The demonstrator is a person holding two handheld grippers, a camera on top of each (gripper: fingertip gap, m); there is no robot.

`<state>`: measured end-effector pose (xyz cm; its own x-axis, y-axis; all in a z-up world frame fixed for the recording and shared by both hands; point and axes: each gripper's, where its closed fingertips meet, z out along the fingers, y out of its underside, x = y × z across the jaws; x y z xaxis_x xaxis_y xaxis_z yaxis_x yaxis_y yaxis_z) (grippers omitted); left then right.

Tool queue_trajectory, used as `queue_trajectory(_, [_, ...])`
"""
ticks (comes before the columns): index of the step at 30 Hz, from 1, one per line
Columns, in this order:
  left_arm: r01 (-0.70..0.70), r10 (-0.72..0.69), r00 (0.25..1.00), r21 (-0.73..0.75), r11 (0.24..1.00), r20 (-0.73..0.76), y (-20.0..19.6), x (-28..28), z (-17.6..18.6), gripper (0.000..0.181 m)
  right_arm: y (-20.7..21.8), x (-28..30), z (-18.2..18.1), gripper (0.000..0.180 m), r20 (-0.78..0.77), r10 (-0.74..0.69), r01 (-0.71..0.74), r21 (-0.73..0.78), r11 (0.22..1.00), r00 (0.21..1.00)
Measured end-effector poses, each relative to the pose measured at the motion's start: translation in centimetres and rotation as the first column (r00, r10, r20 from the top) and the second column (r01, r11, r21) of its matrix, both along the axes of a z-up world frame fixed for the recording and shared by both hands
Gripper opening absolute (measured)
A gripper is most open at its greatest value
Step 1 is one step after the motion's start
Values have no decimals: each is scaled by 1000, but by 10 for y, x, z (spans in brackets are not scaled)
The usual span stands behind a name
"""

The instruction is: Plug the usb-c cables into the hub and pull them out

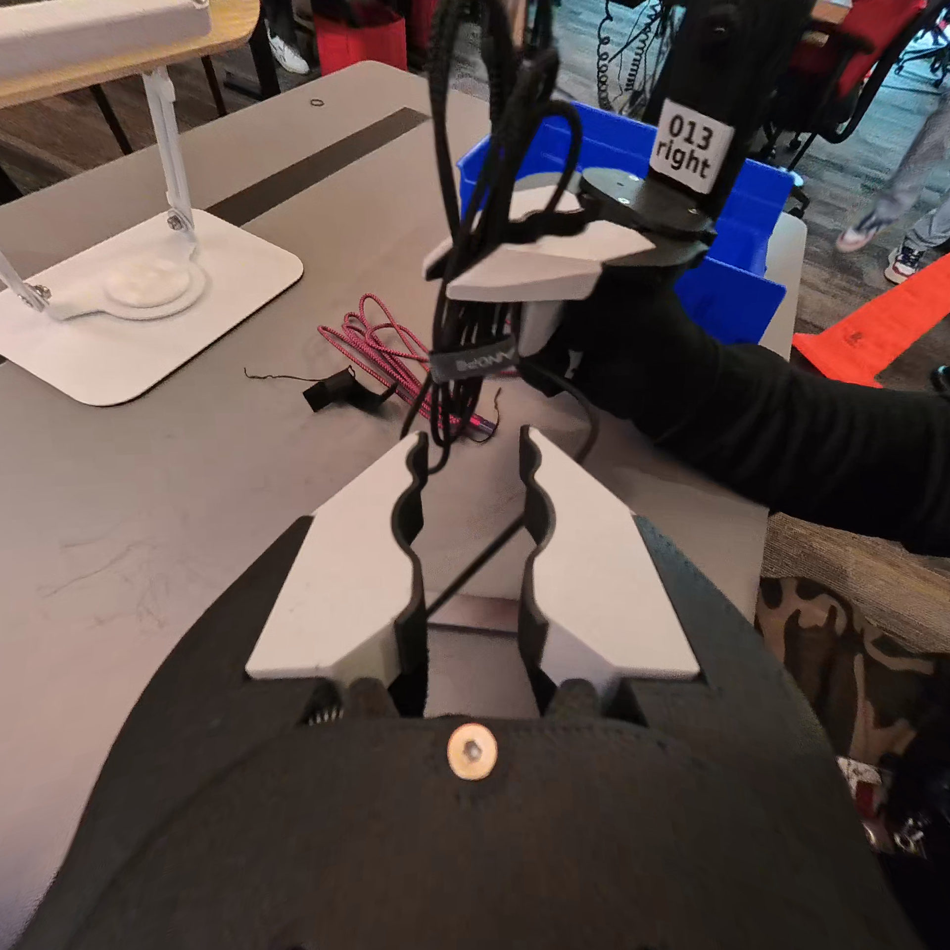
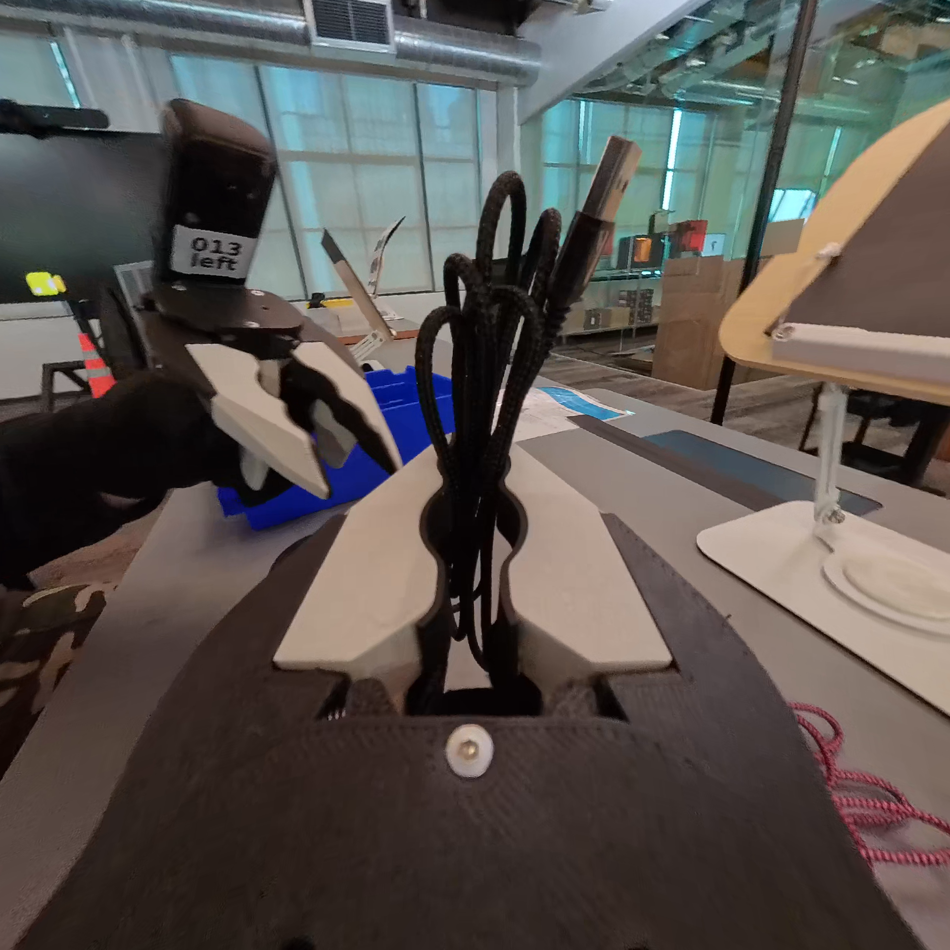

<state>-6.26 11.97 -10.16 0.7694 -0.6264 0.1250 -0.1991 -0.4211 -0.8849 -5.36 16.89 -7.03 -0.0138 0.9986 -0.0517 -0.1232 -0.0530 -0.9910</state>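
Crowding grey table (image 1: 154,514) — pink cable (image 1: 375,339), white stand (image 1: 154,308).

Grey table (image 1: 128,514) with a dark strip (image 1: 318,164) running across its top. On it: white stand base (image 1: 154,318) at the left, blue bin (image 1: 730,288) at the far right edge, a loose coil of pink braided cable (image 1: 380,349) mid-table, a small black strap piece (image 1: 334,393) just beside the coil, and a small ring (image 1: 316,102) near the far edge.
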Motion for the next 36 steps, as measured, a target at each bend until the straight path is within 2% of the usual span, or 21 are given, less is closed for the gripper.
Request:
queue_trajectory(5, [-2, 0, 997, 31, 1000, 79, 11, 7, 3, 34, -21, -4, 4, 8, -19, 104, -104, 31, 994, 994])
queue_trajectory(8, [25, -29, 992, 38, 999, 121, 11, 13, 4, 26, -25, -6, 2, 8, -8, 116, -116, 33, 993, 993])
queue_trajectory(20, [-79, 74, 995, 67, 995, 67, 22, 11, -4, 9, -19, -8, -3, 8, 25, 51, -52, 57, 997, 998])
queue_trajectory(27, [-142, 145, 989, 110, 984, -27, 28, 9, -8, 9, -10, -9, -8, 9, 51, -1, -1, 46, 999, 999])
queue_trajectory(29, [-147, 153, 988, 126, 981, -34, 28, 9, -7, 10, -10, -8, -7, 3, 48, -6, 4, 46, 999, 999])
queue_trajectory(36, [-159, 166, 986, 151, 976, -34, 28, 8, -4, 7, -5, -7, -8, 7, 51, -26, 24, 35, 999, 998])
